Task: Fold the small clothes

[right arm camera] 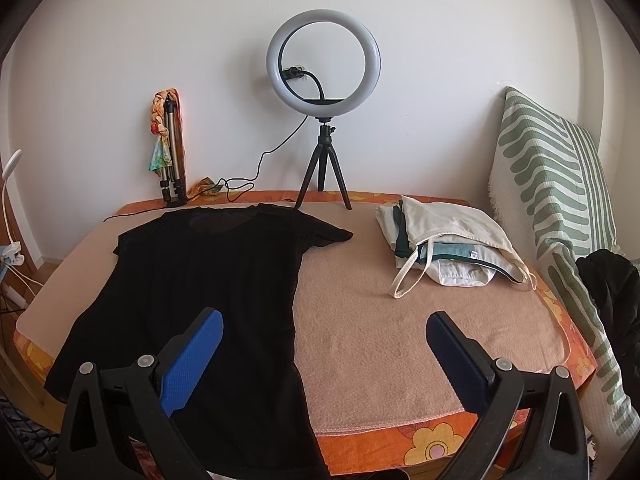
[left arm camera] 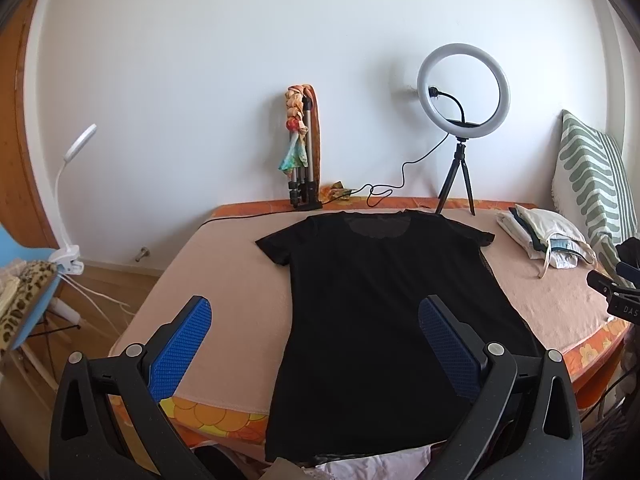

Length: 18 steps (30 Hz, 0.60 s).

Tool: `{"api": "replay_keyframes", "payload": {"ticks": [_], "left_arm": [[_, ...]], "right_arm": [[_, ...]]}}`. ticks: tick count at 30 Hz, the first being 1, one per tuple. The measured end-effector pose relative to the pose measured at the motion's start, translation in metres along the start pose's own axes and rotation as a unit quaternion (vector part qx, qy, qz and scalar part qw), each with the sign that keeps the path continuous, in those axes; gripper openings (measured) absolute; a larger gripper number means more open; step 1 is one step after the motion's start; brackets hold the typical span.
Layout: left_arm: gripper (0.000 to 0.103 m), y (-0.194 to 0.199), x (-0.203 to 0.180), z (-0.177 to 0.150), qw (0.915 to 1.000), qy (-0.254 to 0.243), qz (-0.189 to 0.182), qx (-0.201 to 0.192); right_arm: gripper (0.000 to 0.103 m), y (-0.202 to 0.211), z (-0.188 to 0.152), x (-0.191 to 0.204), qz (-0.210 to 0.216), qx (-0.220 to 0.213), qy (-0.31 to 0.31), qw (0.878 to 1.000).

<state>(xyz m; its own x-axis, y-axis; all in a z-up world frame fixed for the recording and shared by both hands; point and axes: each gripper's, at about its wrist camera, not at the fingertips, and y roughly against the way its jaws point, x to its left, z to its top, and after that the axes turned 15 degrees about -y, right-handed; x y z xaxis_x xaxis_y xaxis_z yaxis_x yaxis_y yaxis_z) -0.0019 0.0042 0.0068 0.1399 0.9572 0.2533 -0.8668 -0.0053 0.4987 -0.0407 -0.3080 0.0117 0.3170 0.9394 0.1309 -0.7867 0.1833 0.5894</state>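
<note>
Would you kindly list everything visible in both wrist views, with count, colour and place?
T-shirt: one, black, spread flat on the bed, hem hanging over the near edge.
Blanket: one, peach, covering the bed under the T-shirt.
Floral sheet: one, orange, along the bed's edges.
Pile of clothes: one, mostly white with teal, right of the T-shirt.
Ring light: one, white on a black tripod, far edge of the bed.
Folded tripod: one, silver, draped with a colourful scarf, against the wall.
Cushion: one, green-and-white, far right.
Clip lamp: one, white, left.
Left tongs: one, black with blue pads, open.
Right tongs: one, same colours, open.
</note>
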Motion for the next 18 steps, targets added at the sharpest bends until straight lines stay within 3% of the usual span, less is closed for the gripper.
{"api": "replay_keyframes", "payload": {"ticks": [18], "left_arm": [[0.103, -0.0008, 0.0011, 0.0010, 1.0000, 0.002, -0.005, -0.002]], "right_arm": [[0.103, 0.0002, 0.0011, 0.0004, 0.000, 0.001, -0.001, 1.000]]}}
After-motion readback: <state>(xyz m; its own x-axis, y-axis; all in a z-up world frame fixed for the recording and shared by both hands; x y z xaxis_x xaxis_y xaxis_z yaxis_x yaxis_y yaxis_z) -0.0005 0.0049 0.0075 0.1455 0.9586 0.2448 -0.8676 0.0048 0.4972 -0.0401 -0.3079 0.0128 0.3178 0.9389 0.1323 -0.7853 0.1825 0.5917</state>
